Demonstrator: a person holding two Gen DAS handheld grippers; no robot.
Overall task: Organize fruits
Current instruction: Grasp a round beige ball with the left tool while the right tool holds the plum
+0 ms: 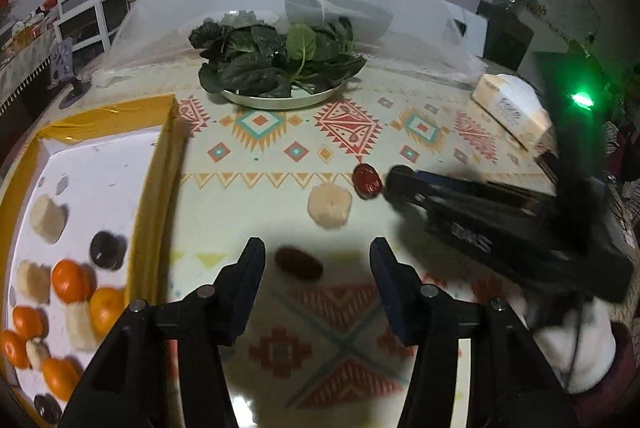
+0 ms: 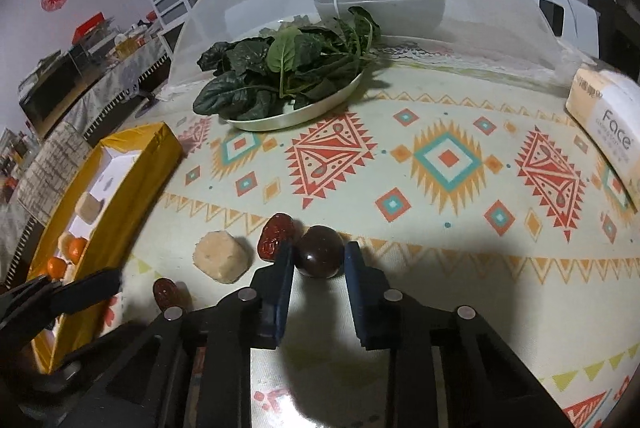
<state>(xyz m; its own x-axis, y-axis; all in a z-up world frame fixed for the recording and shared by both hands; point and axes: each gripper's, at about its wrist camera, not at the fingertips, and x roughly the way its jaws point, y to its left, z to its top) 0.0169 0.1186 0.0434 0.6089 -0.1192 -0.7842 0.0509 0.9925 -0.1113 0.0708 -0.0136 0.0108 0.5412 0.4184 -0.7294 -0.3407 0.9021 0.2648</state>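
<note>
Right gripper (image 2: 318, 260) angled down, fingers (image 2: 362, 282) clamping dark round fruit (image 2: 320, 256).

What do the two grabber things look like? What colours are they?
Both tongs are black, with chunky angled arms and round silver bolts at the joints. The left tongs have two tapering fingers with dark blue pads on their inner faces. The right tongs match, with clearer blue pads. White lettering marks the right one's body, and a green light glows behind it.

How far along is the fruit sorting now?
Done: oranges, banana pieces and dark fruits sit in the yellow box. In hand: right gripper is shut on a dark round fruit. Left: two red dates, one between the open left gripper, and a banana chunk.
</note>
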